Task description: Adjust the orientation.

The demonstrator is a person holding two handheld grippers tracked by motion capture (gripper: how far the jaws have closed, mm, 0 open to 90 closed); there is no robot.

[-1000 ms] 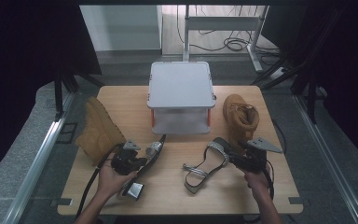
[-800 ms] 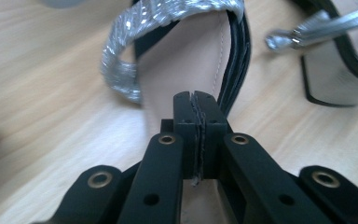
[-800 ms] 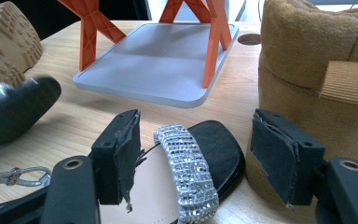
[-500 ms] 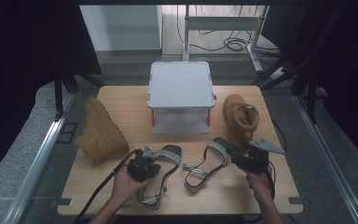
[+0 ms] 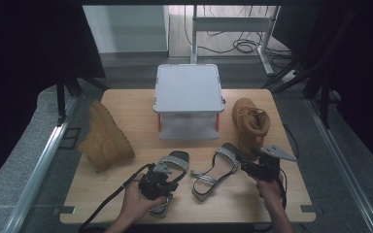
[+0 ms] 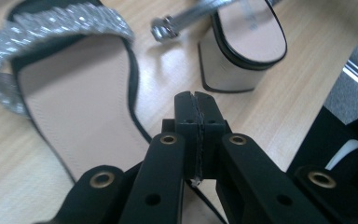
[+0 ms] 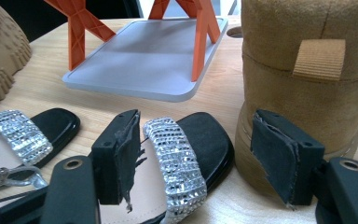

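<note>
We see the left claw [image 5: 166,171] has slid rightward across the tabletop [image 5: 126,102] since a second ago, away from the tipped-over boot [image 5: 104,138] at the left, and the left sandal [image 5: 167,182] has come along with it. That sandal now lies just beside the right sandal [image 5: 213,170], the two nearly parallel, toes pointing up toward the grey stand [image 5: 189,90]. The right claw [image 5: 250,162] sits where it was, at the toe of the right sandal, next to the upright boot [image 5: 250,121].

In the left gripper view we look down on jaws pressed together with a thin dark strap running under them; whether it is pinched between the tips, we cannot tell. The left sandal [image 6: 74,112] shows a beige insole, black edging and a glittering silver toe band. Beside it we see the block heel and buckle of the right sandal [image 6: 242,46].

In the right gripper view the right claw [image 7: 196,158] stands spread, its pads either side of the right sandal's [image 7: 200,140] sparkling band, touching nothing.
</note>
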